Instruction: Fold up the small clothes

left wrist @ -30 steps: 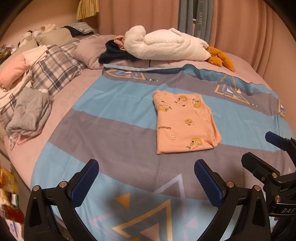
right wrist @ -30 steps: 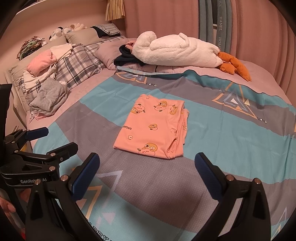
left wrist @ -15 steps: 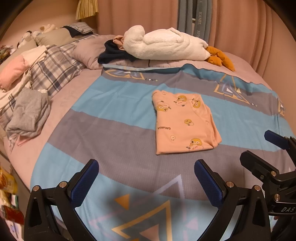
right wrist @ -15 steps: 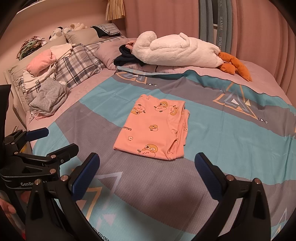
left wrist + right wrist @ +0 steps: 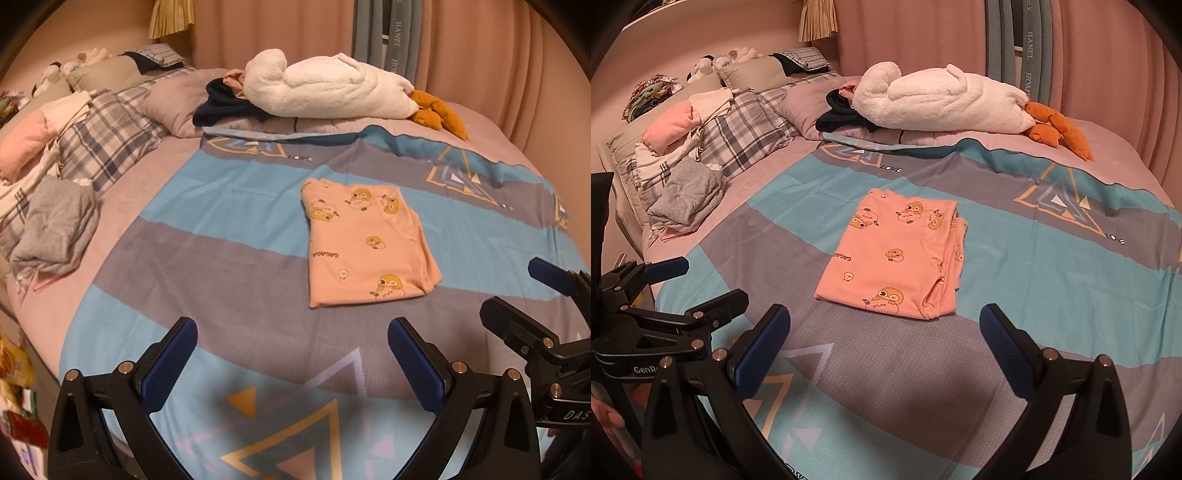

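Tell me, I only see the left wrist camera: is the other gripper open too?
Observer: Yes. In the right wrist view the right gripper has both fingers spread wide, with nothing between them.
Operator: Is somebody holding the left one?
Observer: Yes. Part of a hand shows at the picture's edge, below the left gripper.
Operator: What's the thing cut off at my picture's left edge, near the top?
Observer: A crumpled heap of patterned cloth, greenish and brownish.
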